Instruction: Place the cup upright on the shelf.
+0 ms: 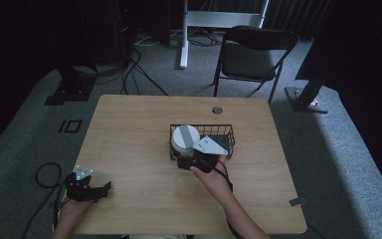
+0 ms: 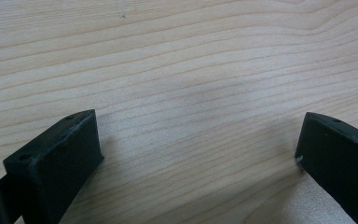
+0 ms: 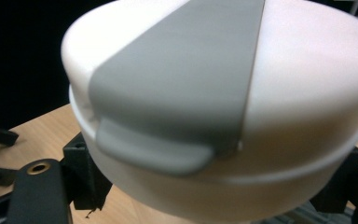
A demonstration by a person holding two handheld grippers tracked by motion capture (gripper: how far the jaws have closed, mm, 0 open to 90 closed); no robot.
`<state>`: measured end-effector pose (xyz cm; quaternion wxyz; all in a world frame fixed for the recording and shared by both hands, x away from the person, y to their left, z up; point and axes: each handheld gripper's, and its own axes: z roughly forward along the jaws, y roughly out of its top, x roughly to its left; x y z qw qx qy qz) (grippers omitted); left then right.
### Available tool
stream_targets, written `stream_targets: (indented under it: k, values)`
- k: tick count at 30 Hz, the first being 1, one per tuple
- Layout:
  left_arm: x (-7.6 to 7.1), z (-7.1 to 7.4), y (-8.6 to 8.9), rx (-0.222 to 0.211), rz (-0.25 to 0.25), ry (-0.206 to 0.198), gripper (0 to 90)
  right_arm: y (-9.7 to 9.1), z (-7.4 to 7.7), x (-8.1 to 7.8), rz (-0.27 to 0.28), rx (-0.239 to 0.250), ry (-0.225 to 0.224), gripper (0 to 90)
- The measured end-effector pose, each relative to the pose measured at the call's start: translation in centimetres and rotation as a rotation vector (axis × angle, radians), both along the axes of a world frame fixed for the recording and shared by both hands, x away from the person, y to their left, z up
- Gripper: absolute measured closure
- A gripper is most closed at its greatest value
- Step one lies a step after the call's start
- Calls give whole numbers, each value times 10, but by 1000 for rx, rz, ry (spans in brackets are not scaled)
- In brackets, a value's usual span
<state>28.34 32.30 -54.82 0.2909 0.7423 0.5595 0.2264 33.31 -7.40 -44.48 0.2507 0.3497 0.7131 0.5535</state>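
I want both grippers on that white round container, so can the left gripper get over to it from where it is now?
Probably yes. The left gripper sits open at the table's near left corner, and bare wood lies between it and the white container. The right gripper already holds the container's near side at the wire basket.

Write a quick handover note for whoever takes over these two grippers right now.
Right gripper: shut on the round white container with a grey band across its lid, one of the fingers against its lower side. The container is at the left end of the black wire basket; I cannot tell whether it rests on the basket floor or is held just above it.
Left gripper: open, holding nothing, low over the wooden table near its front left corner.
Done: container gripped.
Left: likely to finish moving the container and release it; the direction is unclear.
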Motion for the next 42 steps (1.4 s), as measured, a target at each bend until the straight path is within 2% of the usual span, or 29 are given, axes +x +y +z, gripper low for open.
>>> stream_targets:
  k: [6, 14, 21, 22, 24, 29, 35, 42]
  values:
    - [0, 0, 0, 0, 1, 0, 2, -6, 6, 12, -55, 16, -2, 182]
    - [0, 0, 0, 0, 0, 0, 2, -19, 10, 32, -172, 18, -24, 182]
    - [0, 0, 0, -1, 0, 0, 2, -30, 8, 48, -278, 8, -12, 182]
    - [0, 0, 0, -1, 0, 0, 2, -30, 8, 48, -278, 8, -12, 182]
    - [0, 0, 0, -1, 0, 0, 2, -34, 4, 53, -329, -1, 11, 182]
    - [0, 0, 0, -1, 1, 0, 2, -36, -2, 59, -389, -26, 32, 182]
    - [0, 0, 0, -1, 1, 0, 2, -34, -8, 66, -426, -51, 65, 182]
    - [0, 0, 0, -1, 1, 1, 2, -34, -14, 70, -419, -60, 104, 182]
